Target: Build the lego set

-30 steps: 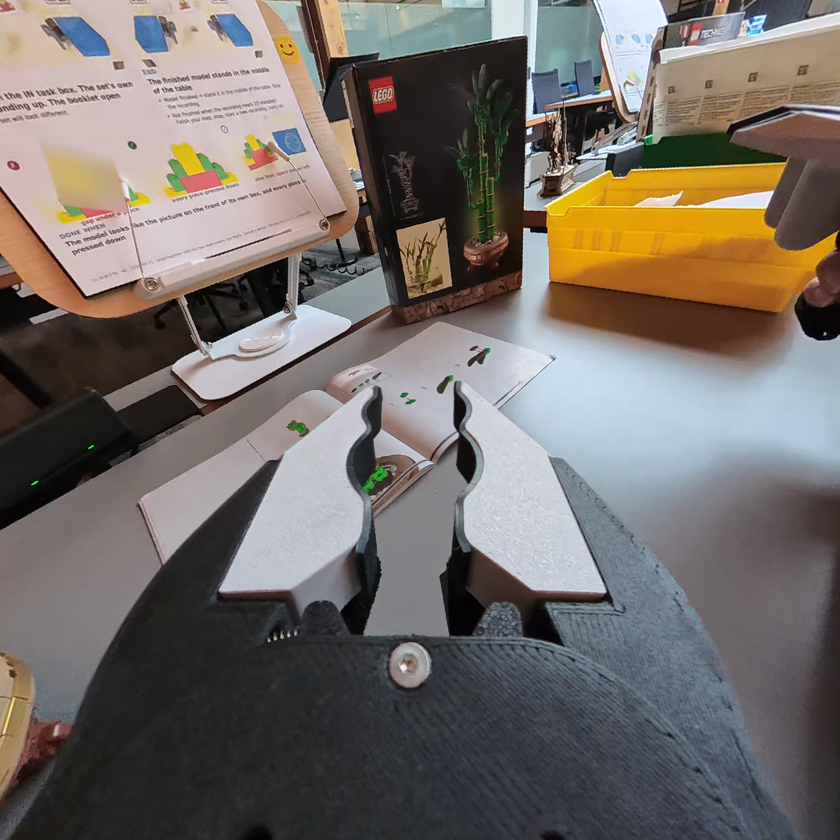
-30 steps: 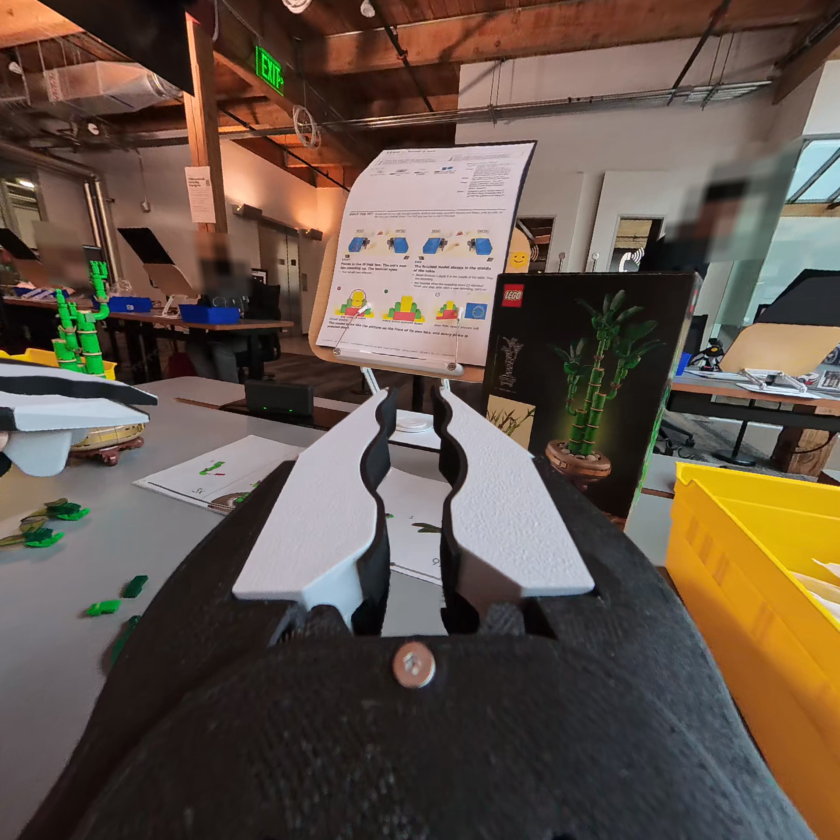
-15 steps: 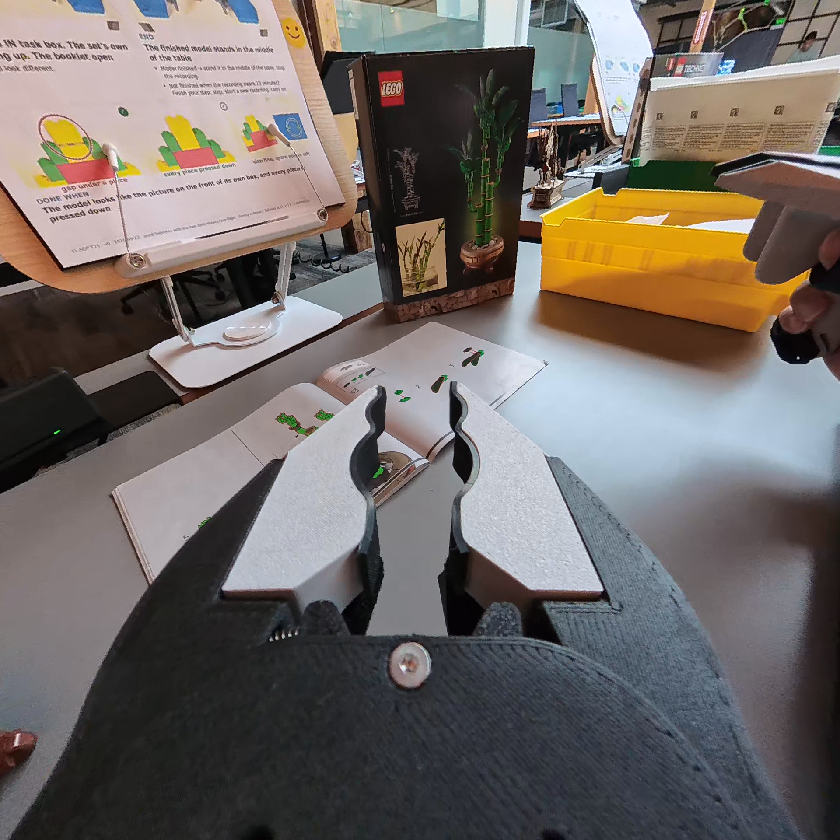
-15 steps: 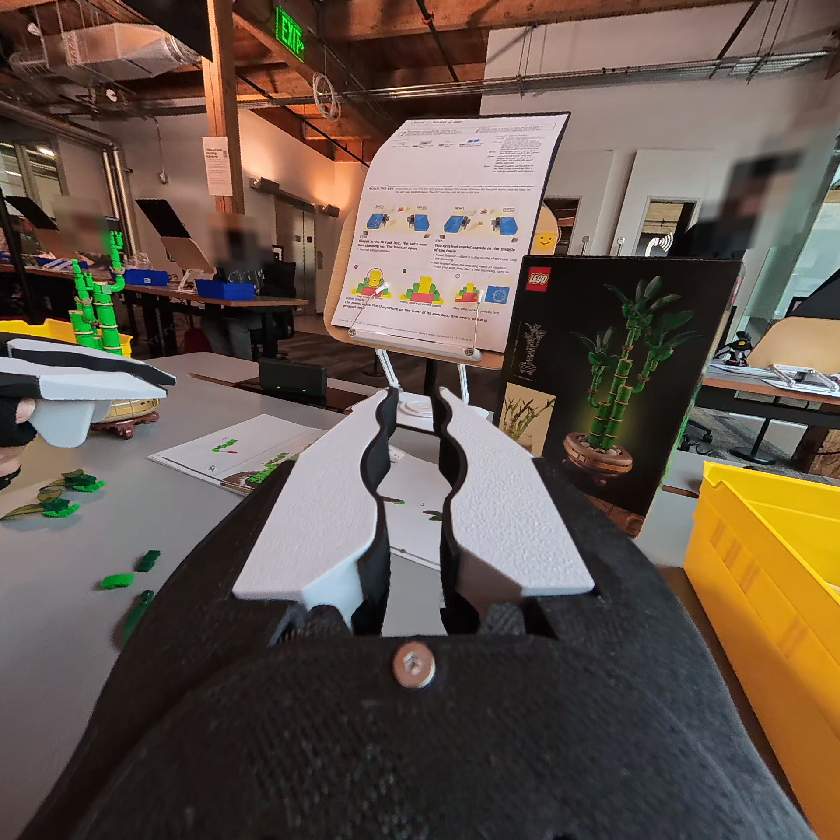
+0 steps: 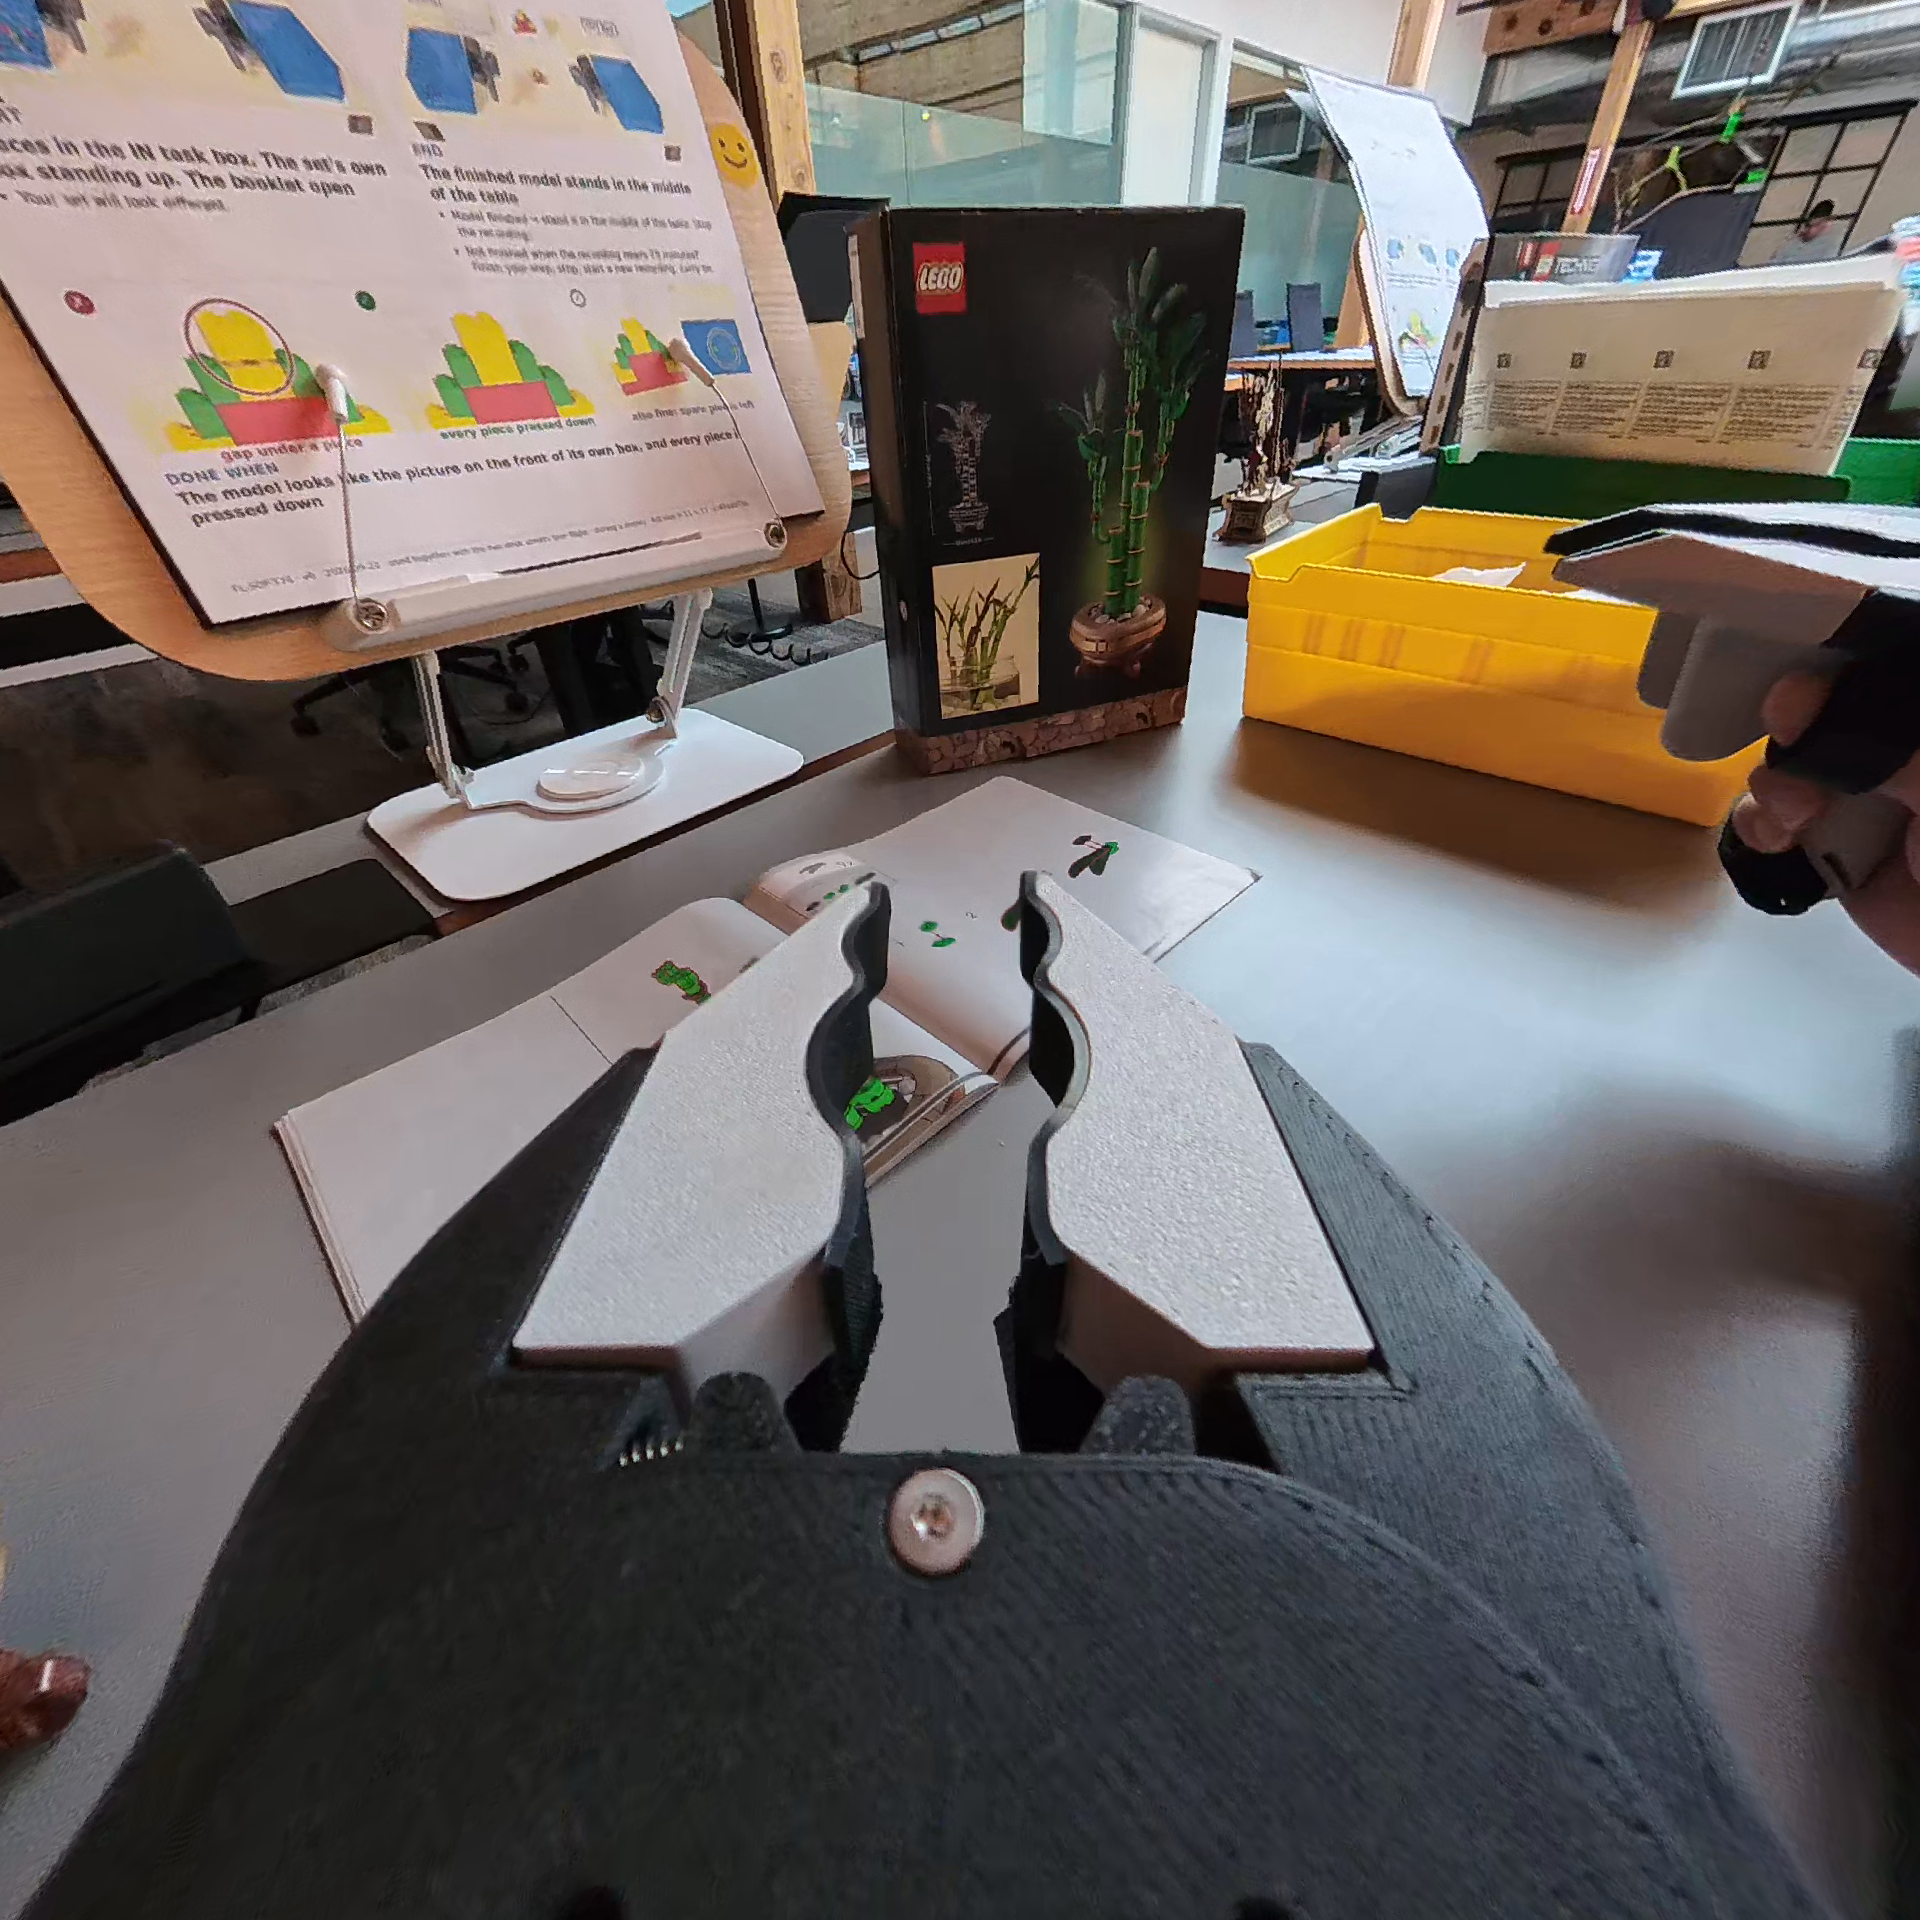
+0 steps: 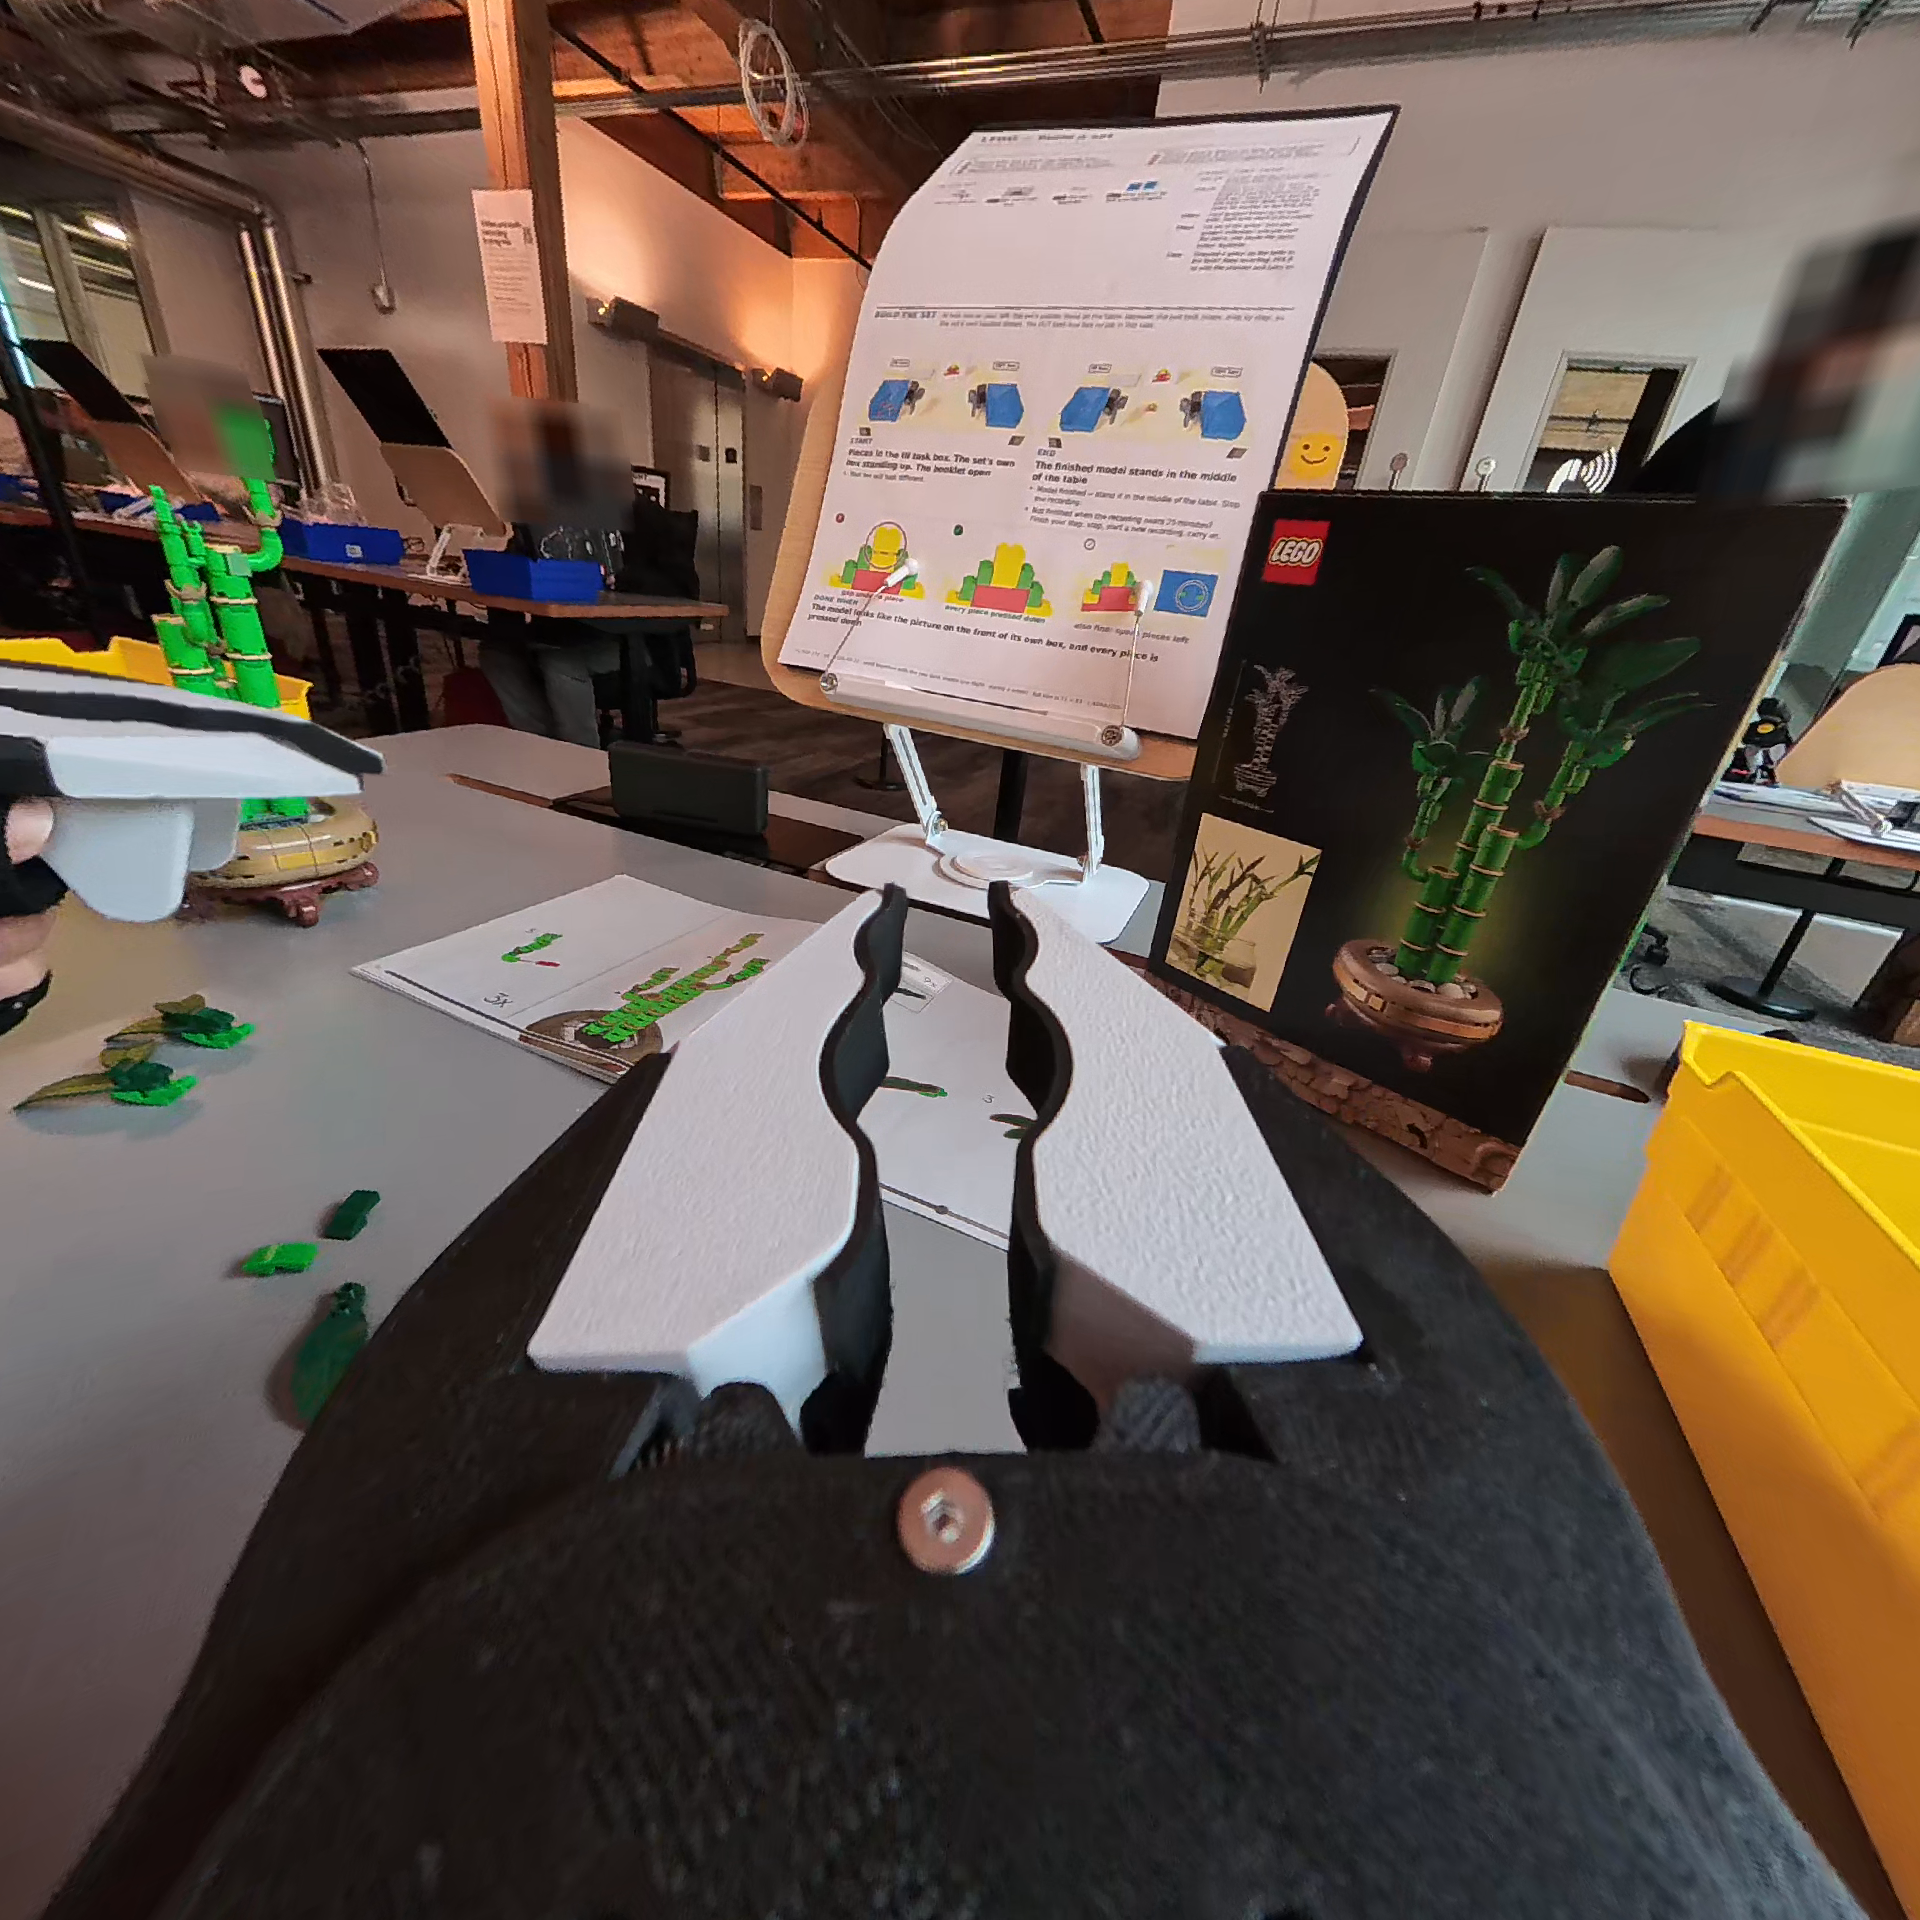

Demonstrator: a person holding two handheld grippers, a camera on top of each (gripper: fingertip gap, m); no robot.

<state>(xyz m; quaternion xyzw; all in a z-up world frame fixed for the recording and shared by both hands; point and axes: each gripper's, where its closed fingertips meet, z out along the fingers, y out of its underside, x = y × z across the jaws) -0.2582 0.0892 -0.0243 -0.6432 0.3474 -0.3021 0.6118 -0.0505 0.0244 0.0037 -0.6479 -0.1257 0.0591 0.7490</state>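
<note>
In the left wrist view, the left gripper hangs above the grey surface with its fingers parted and nothing between them. Just beyond its tips lies an open booklet, flat on the surface. Behind the booklet a white stand carries a tilted instruction sheet, and to the right of that the dark set box stands upright. Farther right sits a yellow bin, and in front of it, at the picture's right edge, the right gripper shows from the side, held by a hand. A small brown piece peeks in at the lower left edge. In the right wrist view, the right gripper is likewise parted and empty, hovering over the near edge of the booklet. The set box stands to the right, with the yellow bin nearer on that side. At the left, the partly built bamboo model stands upright in its tan pot on the surface, partly hidden behind the left gripper. Loose green leaf pieces lie in front of the model, and smaller green pieces lie closer to the camera.
</note>
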